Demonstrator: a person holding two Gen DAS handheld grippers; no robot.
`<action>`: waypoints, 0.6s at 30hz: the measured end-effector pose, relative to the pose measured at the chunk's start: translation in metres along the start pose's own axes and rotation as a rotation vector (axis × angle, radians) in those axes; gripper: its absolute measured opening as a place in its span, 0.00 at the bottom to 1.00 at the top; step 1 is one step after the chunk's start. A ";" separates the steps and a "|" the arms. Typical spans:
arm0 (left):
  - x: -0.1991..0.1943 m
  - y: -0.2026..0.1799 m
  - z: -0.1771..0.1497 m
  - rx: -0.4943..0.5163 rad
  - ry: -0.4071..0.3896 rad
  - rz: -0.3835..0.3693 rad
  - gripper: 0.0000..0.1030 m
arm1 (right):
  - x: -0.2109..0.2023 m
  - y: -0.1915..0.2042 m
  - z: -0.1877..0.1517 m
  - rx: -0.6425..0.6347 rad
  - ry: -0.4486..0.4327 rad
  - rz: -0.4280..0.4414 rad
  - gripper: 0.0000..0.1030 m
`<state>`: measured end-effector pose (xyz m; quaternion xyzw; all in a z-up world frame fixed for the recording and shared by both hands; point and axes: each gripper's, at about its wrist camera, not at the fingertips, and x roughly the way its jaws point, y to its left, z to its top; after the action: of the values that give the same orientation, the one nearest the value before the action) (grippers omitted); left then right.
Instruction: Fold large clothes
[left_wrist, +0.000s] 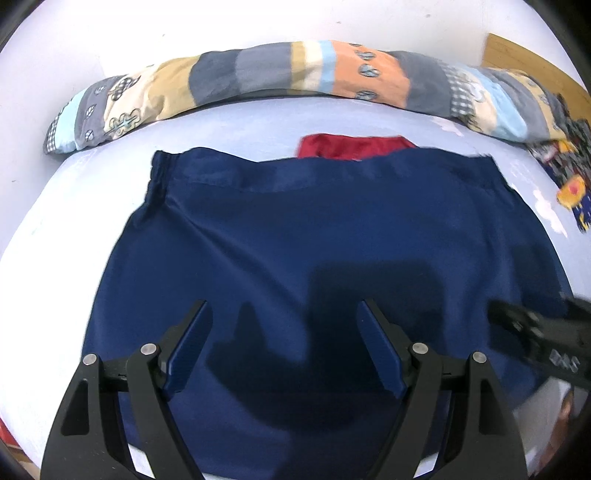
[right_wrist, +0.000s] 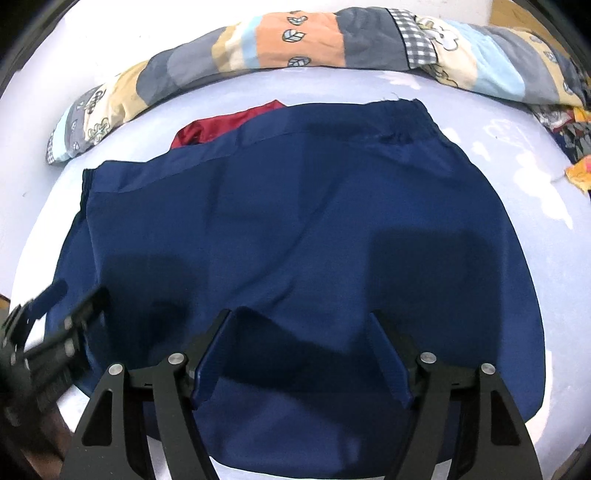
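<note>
Left tongs (left_wrist: 282, 310) spread wide above navy garment (left_wrist: 314, 240), gripping nothing. Right tongs (right_wrist: 301, 317) likewise wide apart over same cloth, nothing between pads. Garment lying flat on pale bed sheet (left_wrist: 240, 118), overlapping red cloth (left_wrist: 351, 146); patchwork quilt (left_wrist: 295, 74) rolled beyond.
</note>
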<state>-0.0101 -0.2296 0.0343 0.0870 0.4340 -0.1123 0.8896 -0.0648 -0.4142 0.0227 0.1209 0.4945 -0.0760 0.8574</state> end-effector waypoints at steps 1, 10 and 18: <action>0.007 0.009 0.007 -0.008 0.011 -0.003 0.78 | -0.002 -0.001 0.000 0.004 -0.006 0.000 0.72; 0.069 0.070 0.023 -0.138 0.131 0.164 0.84 | -0.002 -0.019 0.002 0.032 0.004 -0.040 0.72; 0.028 0.048 0.021 -0.181 0.051 0.045 0.84 | -0.008 -0.011 0.000 0.021 0.001 0.001 0.72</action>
<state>0.0359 -0.1923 0.0276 0.0192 0.4630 -0.0502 0.8847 -0.0711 -0.4250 0.0281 0.1299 0.4941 -0.0806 0.8559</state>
